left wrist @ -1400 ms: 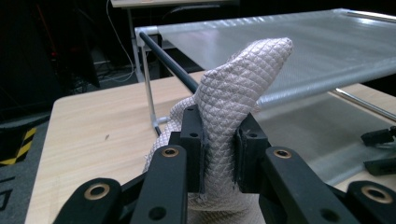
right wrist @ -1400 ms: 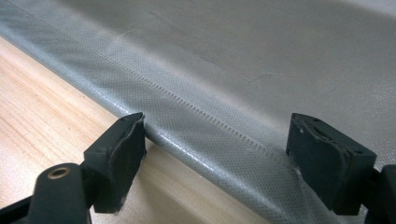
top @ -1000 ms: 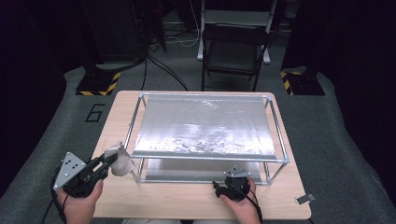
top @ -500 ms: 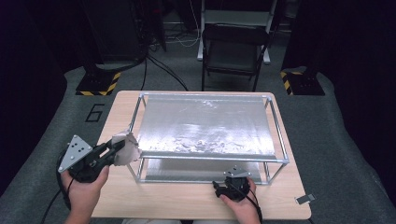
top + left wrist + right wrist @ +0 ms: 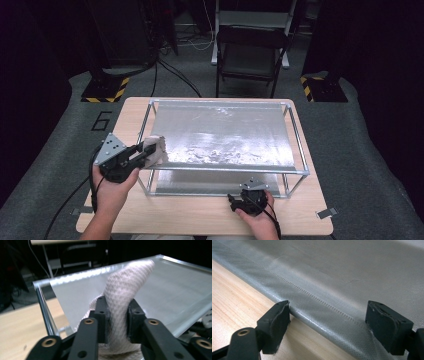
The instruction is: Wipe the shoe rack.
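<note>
Wooden table (image 5: 125, 112): light top, standing on grey carpet (image 5: 60, 145) that is bearing a painted figure 6 (image 5: 102, 120) at the table's 10 o'clock.

Metal frame (image 5: 298, 150): sitting on the table, carrying a shiny grey sheet (image 5: 225, 135) as its upper shelf, with a second sheet lying on the table beneath it.

Folding chair (image 5: 250, 50): standing at 12 o'clock beyond the table; two black stands with yellow-black striped feet (image 5: 106, 90) are flanking it, and cables are trailing across the dark floor.

Left gripper (image 5: 145, 154): its jaws have just been opening a little, yet the left gripper view is showing them pressing on both sides of a whitish cloth (image 5: 125, 297). In the high view the cloth is hanging at the frame's 9 o'clock edge, over the shelf's left rim.

Right gripper (image 5: 327, 322): resting at the table's 6 o'clock, jaws standing wide apart, straddling the hem of the lower sheet without pinching it.
</note>
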The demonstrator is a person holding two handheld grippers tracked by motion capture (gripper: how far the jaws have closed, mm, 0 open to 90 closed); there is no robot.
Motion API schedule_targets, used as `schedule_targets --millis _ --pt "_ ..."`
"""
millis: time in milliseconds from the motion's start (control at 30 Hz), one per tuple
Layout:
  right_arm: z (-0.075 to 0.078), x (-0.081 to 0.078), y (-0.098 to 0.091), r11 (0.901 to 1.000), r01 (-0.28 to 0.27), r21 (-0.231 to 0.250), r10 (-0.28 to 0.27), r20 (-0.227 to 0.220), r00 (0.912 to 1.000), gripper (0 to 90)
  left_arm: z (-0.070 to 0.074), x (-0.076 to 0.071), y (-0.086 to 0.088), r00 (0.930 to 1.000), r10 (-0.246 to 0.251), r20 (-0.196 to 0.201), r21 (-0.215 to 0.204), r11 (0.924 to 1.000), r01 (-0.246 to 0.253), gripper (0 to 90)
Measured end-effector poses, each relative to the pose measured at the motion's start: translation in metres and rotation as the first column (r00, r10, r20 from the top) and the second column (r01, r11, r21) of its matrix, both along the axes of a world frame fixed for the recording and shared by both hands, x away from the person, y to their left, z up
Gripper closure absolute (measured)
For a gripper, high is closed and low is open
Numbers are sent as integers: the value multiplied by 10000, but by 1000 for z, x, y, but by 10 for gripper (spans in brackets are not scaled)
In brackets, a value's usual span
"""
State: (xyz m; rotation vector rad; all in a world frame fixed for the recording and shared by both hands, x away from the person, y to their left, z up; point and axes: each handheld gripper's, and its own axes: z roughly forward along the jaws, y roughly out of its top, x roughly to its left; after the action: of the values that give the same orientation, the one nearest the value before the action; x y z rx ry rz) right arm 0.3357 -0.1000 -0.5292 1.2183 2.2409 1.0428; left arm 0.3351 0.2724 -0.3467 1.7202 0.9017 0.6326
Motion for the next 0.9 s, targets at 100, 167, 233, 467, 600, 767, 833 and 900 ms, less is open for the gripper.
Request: schedule_targets --millis 100,167,233,467,600,767,833,900 --pt "0 0 0 10000 -1 1 1 0 10000 195 -7 1 -2 9999 84 -147 248 9997 -80 660" --pt "0 0 0 10000 4 1 -4 -1 10000 195 -8 -1 -2 9999 27 -158 250 9997 -23 621" --pt "0 0 0 10000 0 3 0 1 10000 195 -8 -5 0 9998 11 -202 370 9993 -3 593" --pt "0 0 0 10000 2 -3 -2 5 10000 195 -16 -7 9 9991 -8 -421 160 9999 14 543" --pt "0 0 0 10000 0 -1 0 2 10000 195 -18 -5 7 9971 -116 -753 231 9996 134 642" --pt "0 0 0 10000 3 5 -3 -7 10000 195 -17 -2 -5 9961 -80 -880 467 9988 121 752" --pt "0 0 0 10000 3 5 -3 -5 10000 195 -16 -1 -14 9961 -25 -880 602 9982 78 760" --pt "0 0 0 10000 3 5 -3 -5 10000 195 -16 -2 -23 9964 -182 -830 643 9977 236 764"
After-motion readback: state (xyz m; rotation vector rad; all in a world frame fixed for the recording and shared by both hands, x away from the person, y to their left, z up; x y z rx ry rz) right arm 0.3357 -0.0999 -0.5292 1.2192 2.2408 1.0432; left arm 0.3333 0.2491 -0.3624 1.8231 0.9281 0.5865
